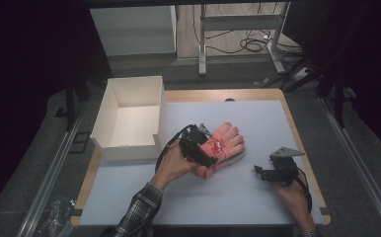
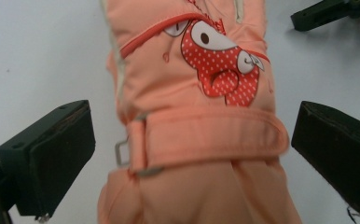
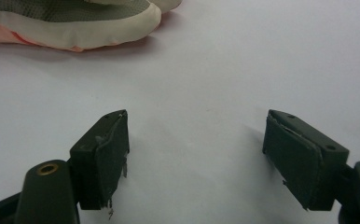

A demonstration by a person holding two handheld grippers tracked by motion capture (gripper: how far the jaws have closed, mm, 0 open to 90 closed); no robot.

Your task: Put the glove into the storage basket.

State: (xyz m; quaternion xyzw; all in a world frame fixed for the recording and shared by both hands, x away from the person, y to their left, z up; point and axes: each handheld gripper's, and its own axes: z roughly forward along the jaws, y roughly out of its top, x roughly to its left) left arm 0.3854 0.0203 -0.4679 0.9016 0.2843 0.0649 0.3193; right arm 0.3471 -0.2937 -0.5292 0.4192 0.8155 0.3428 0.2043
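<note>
Straddling: left gripper (image 1: pixel 203 148) hovers over the cuff end of the glove (image 1: pixel 223 143), jaws apart on either side of the wrist strap (image 2: pixel 206 137), not pinching yet
Right gripper: right gripper (image 1: pixel 270 173) sits to the right of the glove and apart from it, jaws wide apart with nothing between them; bare mat under it in the right gripper view
Glove place: flat on the white mat (image 1: pixel 257 123), just right of the white box (image 1: pixel 129 118), fingers pointing away from the person
Glove look: orange padded fabric, red dotted cartoon patch (image 2: pixel 220 65) on the back, cream and grey palm side (image 3: pixel 75 23) along its edge
Handling guess: soft, light, floppy; will sag and fold when lifted, fabric not slippery, nothing fragile
Grip spot: strap band at the wrist looks best, thicker and layered, jaws already line up there; a fingertip pinch would likely let it dangle
Buckle: small metal ring (image 2: pixel 122 154) at strap end, avoid clamping on it
Count gloves: one
Count boxes: one, open top, empty
Count grippers: two
Step guess: about to close on the wrist, box next to the glove looks like the likely drop place
</note>
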